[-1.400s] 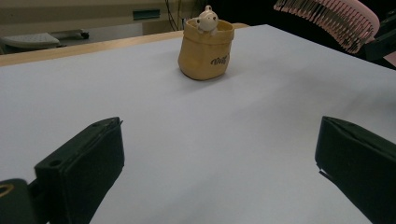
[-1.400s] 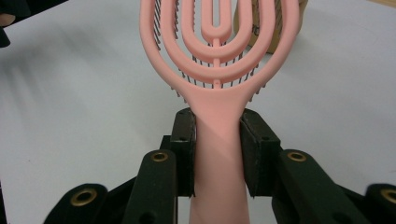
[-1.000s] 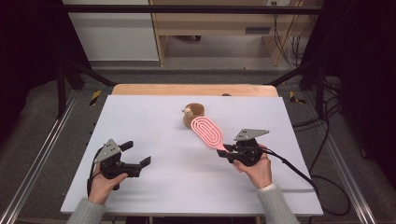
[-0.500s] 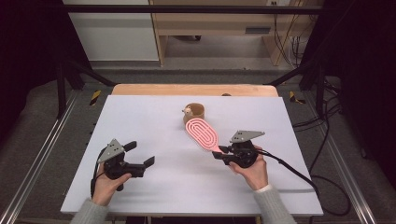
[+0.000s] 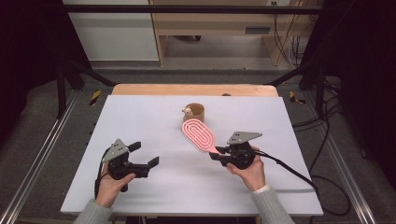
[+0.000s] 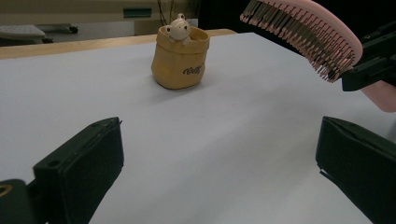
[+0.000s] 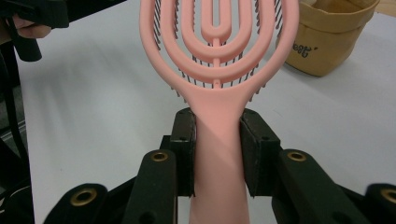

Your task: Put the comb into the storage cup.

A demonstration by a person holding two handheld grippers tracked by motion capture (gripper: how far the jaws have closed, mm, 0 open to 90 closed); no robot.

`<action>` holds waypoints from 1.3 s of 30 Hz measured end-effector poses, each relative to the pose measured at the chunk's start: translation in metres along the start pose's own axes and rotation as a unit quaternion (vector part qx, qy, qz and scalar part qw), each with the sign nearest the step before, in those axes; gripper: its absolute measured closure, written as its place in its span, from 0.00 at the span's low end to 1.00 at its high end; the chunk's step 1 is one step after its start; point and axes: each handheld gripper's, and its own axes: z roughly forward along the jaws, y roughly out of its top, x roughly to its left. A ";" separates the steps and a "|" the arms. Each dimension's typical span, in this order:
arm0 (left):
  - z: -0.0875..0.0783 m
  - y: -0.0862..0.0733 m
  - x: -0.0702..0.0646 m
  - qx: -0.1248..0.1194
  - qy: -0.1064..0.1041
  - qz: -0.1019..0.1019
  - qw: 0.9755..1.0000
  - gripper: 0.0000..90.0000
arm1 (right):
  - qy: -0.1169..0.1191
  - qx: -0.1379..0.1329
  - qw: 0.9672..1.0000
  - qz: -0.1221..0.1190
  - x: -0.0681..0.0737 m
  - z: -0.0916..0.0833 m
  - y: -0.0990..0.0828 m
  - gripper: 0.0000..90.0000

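Right gripper point(image 5: 215, 153) clamping pink hairbrush point(image 5: 200, 135) by handle, holding brush head raised over white table point(image 5: 154, 196), just short of tan pot point(image 5: 195, 111). Left gripper point(image 5: 144, 155) hovering, jaws gaping wide, gripping nothing.

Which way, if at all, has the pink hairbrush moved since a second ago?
Yes: the hairbrush head shifted slightly left, nearer the front of the bear pot.

A tan pot point(image 5: 196, 111) with a bear figurine point(image 6: 178, 27) stands on the white table point(image 5: 140, 116).
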 end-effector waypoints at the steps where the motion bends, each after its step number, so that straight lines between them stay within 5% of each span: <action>1: 0.001 0.000 0.000 0.001 0.000 0.000 1.000 0.01 | 0.001 -0.001 1.000 0.000 0.000 0.000 0.000 0.77; 39: 0.020 0.025 -0.023 -0.011 -0.030 -0.023 0.999 0.00 | 0.002 -0.019 1.000 -0.008 0.004 -0.002 -0.001 0.77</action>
